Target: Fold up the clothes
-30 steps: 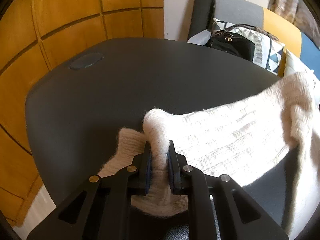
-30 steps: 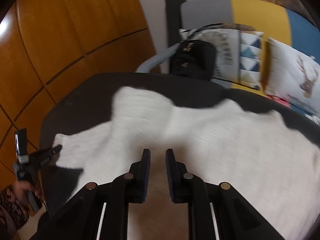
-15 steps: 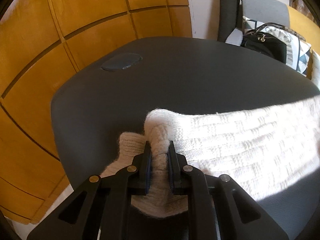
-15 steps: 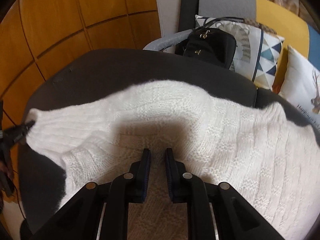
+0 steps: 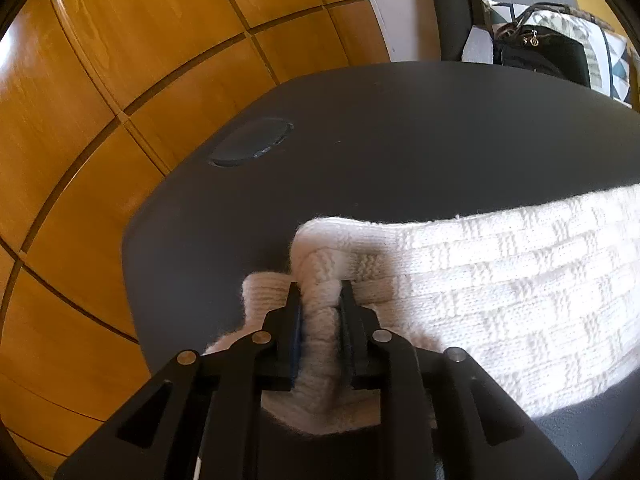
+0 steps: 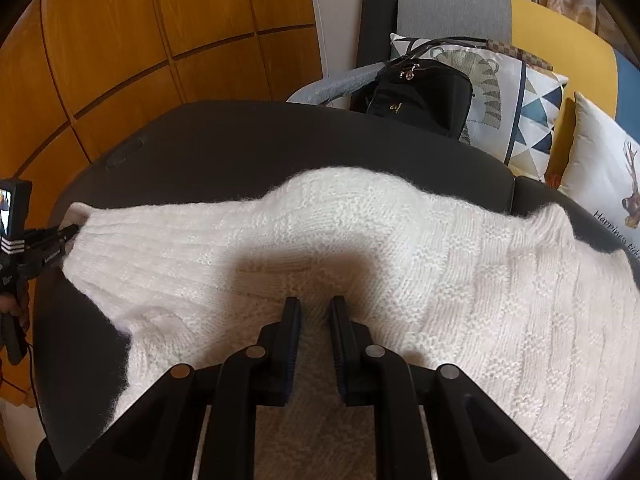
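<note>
- Left tool (image 5: 319, 300) is clamped on a bunched cuff end of the one white knitted sweater (image 6: 360, 248), at the worktop's (image 5: 400, 140) near left.
- Right tool (image 6: 315, 312) hangs over the sweater's middle, fingers slightly parted; whether any knit is pinched between them I cannot tell.
- One sweater, two tools, one dark worktop; a black bag (image 6: 420, 96) sits beyond its far edge.
- Judging by the taut sleeve stretched left, a sleeve fold seems in hand.
- Next calls for carrying that cuff rightward across the body, then letting go flat.
</note>
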### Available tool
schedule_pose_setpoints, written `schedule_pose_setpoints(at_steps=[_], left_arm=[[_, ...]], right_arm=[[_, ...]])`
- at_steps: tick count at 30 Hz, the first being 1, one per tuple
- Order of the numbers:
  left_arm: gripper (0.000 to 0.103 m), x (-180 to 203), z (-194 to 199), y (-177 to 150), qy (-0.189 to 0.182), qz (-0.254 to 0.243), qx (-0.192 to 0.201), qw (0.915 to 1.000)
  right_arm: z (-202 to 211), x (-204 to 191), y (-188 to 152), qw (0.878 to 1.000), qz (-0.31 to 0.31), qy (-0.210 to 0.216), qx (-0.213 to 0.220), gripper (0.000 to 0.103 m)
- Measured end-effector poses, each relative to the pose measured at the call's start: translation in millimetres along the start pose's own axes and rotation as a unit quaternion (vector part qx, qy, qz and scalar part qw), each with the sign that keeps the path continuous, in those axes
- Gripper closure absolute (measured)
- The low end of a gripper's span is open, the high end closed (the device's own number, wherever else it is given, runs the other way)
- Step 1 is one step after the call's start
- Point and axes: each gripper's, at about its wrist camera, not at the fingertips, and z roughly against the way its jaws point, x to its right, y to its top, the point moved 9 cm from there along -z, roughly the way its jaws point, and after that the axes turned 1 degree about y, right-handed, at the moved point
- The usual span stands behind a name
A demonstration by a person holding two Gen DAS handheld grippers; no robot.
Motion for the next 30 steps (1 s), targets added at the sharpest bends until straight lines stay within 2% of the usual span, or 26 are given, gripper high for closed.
schedule_pose_setpoints(at_steps=[2, 7, 13, 22, 30], left_arm=[[0.083, 0.5, 9.9, 1.7, -0.024, 0.025, -0.001, 0.9994], [0.082, 47.8, 52.7, 20.6, -0.088, 0.026, 0.034, 0.9952], [0.081, 103.4, 102.0, 40.6, -0.158, 0.023, 0.072, 0.9845], [0.079, 169.2, 82.6, 18.8, -0.148, -0.05, 0.041, 0.987], [0.078, 137.8, 72.1, 14.6, -0.124, -0.052, 0.039, 0.9901]], right_arm=[[-0.3, 0.3, 0.5, 1.0, -0.001, 0.0, 0.001, 0.089], [-1.1, -2.6, 1.5, 1.0, 0.012, -0.015, 0.004, 0.089], [-0.6, -4.2, 0.3, 1.0, 0.004, -0.008, 0.005, 0.089], [-1.4, -5.6, -0.1, 1.0, 0.006, -0.011, 0.006, 0.089], [-1.6, -5.4, 0.8, 1.0, 0.006, -0.011, 0.006, 0.089]])
